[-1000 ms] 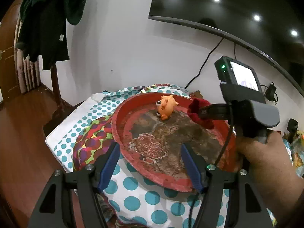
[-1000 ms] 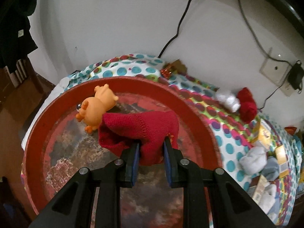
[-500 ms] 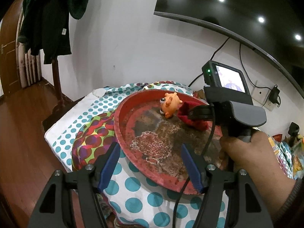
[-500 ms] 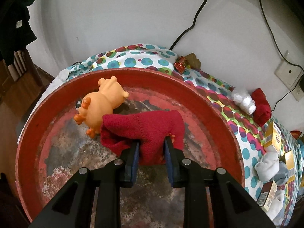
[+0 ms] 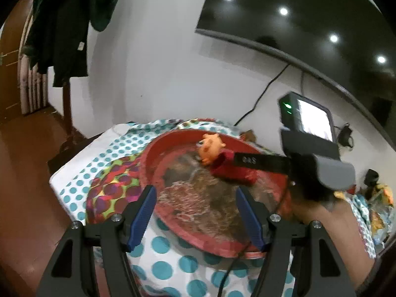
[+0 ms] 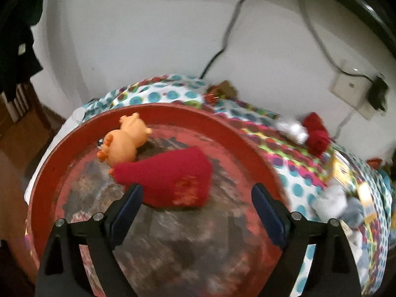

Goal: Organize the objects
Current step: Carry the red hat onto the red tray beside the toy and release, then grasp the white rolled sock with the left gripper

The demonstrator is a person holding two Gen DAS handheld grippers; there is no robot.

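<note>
Right tongs [image 6: 196,212] opening, red knitted sock [image 6: 168,179] dropped beside orange toy [image 6: 123,141] in the round red tray [image 6: 247,136]; left tongs [image 5: 195,212] spread, empty; socks remain far right.

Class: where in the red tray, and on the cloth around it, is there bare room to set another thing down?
Free: the red tray's worn near half, below the red sock, and its left floor. Also the dotted cloth left of the tray. Crowded: the tray's far side by the orange toy, and the cloth to its right.

Both handheld grippers are black angular frames with silver screws and blue-padded fingers [image 5: 144,212]. The right gripper [image 6: 196,212] carries a grey handle, small lit screen and black cable.
</note>
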